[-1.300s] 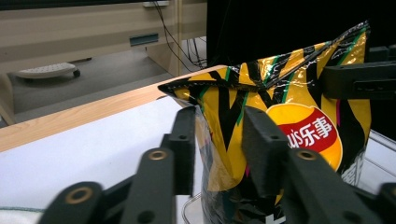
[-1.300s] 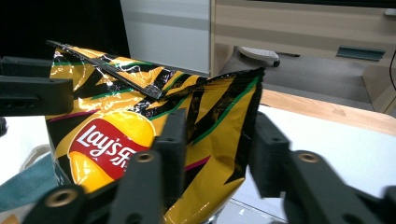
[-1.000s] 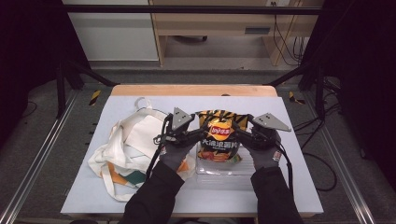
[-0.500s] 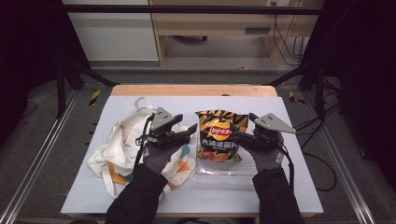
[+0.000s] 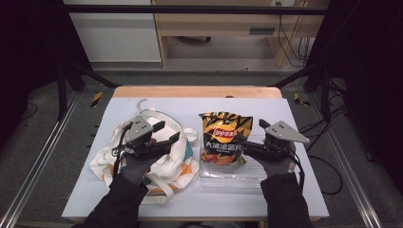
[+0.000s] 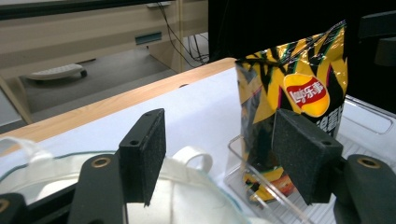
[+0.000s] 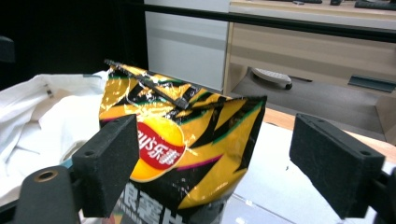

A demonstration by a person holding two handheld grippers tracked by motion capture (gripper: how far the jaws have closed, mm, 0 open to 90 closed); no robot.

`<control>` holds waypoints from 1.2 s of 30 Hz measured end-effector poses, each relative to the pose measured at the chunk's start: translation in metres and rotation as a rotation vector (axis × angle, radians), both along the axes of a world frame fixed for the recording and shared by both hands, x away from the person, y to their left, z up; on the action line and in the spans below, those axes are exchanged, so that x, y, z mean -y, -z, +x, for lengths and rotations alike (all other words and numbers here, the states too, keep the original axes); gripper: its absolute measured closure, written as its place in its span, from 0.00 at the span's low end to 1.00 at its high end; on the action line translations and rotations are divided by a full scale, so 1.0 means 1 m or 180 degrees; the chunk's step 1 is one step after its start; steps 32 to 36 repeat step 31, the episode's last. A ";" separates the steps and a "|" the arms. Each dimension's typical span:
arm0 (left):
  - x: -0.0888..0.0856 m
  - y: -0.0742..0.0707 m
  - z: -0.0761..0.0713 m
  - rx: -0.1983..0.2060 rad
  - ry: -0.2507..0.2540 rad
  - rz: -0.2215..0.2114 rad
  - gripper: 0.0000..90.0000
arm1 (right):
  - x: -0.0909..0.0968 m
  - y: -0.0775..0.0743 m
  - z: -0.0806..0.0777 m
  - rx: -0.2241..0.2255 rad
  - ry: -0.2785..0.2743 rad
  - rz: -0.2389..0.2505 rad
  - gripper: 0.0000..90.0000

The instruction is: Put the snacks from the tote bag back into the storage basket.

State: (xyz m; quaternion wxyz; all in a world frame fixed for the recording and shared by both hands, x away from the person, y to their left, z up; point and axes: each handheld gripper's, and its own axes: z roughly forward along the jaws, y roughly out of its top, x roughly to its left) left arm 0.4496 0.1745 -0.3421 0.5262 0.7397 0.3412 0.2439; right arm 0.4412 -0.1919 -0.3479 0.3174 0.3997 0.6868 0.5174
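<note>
A yellow and black chip bag (image 5: 225,137) stands upright in a clear plastic tray (image 5: 237,178) at mid table. My right gripper (image 5: 243,145) is at the bag's right edge. Its jaws stand wide open, and the chip bag (image 7: 187,126) lies ahead of the right gripper (image 7: 224,163) and partly between the jaws, with no grip on it. My left gripper (image 5: 168,131) hovers open over a white tote bag (image 5: 164,161) left of the tray. Between the pads of the left gripper (image 6: 219,154) there is nothing; the chip bag (image 6: 303,88) stands beyond, to its right.
The tote bag's white handle loop (image 6: 194,156) lies close to the clear tray's rim (image 6: 371,116). A wooden strip (image 5: 197,91) edges the far side of the white table (image 5: 285,109). Metal frame rails (image 5: 43,156) run along both sides.
My left gripper has pulled away from the chip bag's left side and moved left over the tote bag. The right gripper has stayed by the bag, which still stands in the tray.
</note>
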 end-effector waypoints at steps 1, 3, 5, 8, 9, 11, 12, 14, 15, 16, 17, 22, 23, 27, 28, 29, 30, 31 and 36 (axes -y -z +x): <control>-0.004 0.001 -0.002 0.0003 -0.0003 0.0009 0.39 | 0.001 0.001 -0.001 -0.0012 -0.0010 -0.0010 0.17; -0.011 0.002 -0.005 0.0019 -0.0027 0.0037 0.38 | 0.002 0.004 -0.003 -0.0023 -0.0014 -0.0040 0.16; -0.018 0.004 -0.007 0.0031 -0.0059 0.0051 0.38 | 0.004 0.006 -0.005 -0.0035 -0.0027 -0.0052 0.16; -0.027 0.007 -0.010 0.0034 -0.0102 0.0034 0.38 | 0.007 0.007 -0.009 -0.0036 -0.0029 -0.0041 0.15; -0.030 0.008 -0.011 0.0034 -0.0116 0.0037 0.38 | 0.008 0.008 -0.011 -0.0034 -0.0032 -0.0036 0.15; -0.034 0.012 -0.013 0.0019 -0.0127 0.0076 0.39 | 0.010 0.010 -0.014 -0.0040 -0.0041 -0.0026 0.15; -0.036 0.013 -0.014 0.0008 -0.0130 0.0080 0.39 | 0.010 0.011 -0.015 -0.0051 -0.0047 -0.0029 0.15; -0.040 0.016 -0.016 -0.0012 -0.0141 0.0078 0.39 | 0.011 0.015 -0.017 -0.0074 -0.0049 -0.0046 0.15; -0.042 0.016 -0.017 -0.0023 -0.0147 0.0071 0.39 | 0.012 0.016 -0.018 -0.0087 -0.0049 -0.0054 0.15; -0.044 0.017 -0.018 -0.0032 -0.0150 0.0074 0.39 | 0.013 0.018 -0.018 -0.0098 -0.0048 -0.0061 0.15; -0.046 0.018 -0.020 -0.0034 -0.0156 0.0067 0.39 | 0.014 0.019 -0.019 -0.0109 -0.0047 -0.0066 0.15; -0.056 0.024 -0.025 -0.0065 -0.0205 0.0071 0.39 | 0.019 0.025 -0.022 -0.0142 -0.0050 -0.0064 0.14; -0.058 0.025 -0.026 -0.0078 -0.0222 0.0058 0.39 | 0.020 0.026 -0.023 -0.0159 -0.0048 -0.0075 0.14; -0.065 0.032 -0.029 -0.0123 -0.0250 0.0073 0.39 | 0.023 0.031 -0.024 -0.0199 -0.0028 -0.0089 0.14; -0.067 0.033 -0.029 -0.0128 -0.0257 0.0084 0.39 | 0.023 0.032 -0.025 -0.0203 -0.0030 -0.0096 0.14; -0.069 0.035 -0.030 -0.0140 -0.0270 0.0074 0.39 | 0.023 0.033 -0.025 -0.0211 -0.0026 -0.0098 0.14; -0.070 0.036 -0.030 -0.0153 -0.0279 0.0077 0.39 | 0.023 0.034 -0.025 -0.0213 -0.0028 -0.0106 0.14; -0.073 0.038 -0.031 -0.0164 -0.0296 0.0082 0.39 | 0.023 0.034 -0.025 -0.0225 -0.0031 -0.0108 0.14; -0.073 0.038 -0.031 -0.0164 -0.0296 0.0082 0.39 | 0.023 0.034 -0.025 -0.0225 -0.0031 -0.0108 0.14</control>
